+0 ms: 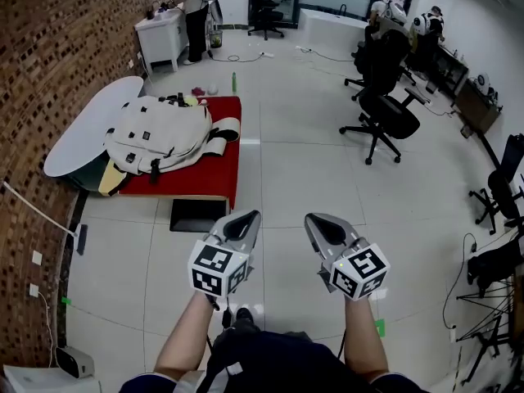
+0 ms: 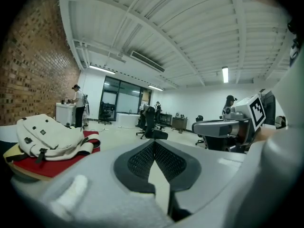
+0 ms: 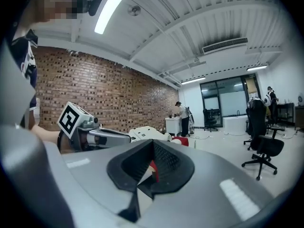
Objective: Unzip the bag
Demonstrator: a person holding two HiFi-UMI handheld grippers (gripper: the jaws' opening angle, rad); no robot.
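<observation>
Where the cream fabric backpack (image 1: 157,136) lies flat on the red-covered low tabletop (image 1: 217,174) at your eleven o'clock, its long axis runs from nine to three, with the straps trailing toward three. A brown brick wall (image 1: 49,72) bounds the tabletop's nine o'clock side, and bare white tiled floor (image 1: 286,178) opens between it and you. Your forearms (image 1: 190,334) reach forward side by side, grey left tool (image 1: 244,222) and grey right tool (image 1: 324,224) both clenched on nothing.

Brick wall (image 1: 49,72) left. Red-topped low bench (image 1: 217,174) beside white oval board (image 1: 82,133); black tray (image 1: 195,215) on floor at near side, green bottle (image 1: 233,81) at far side. Black office chair (image 1: 381,117) right. Person (image 1: 192,6) at far white cabinet (image 1: 160,39).
</observation>
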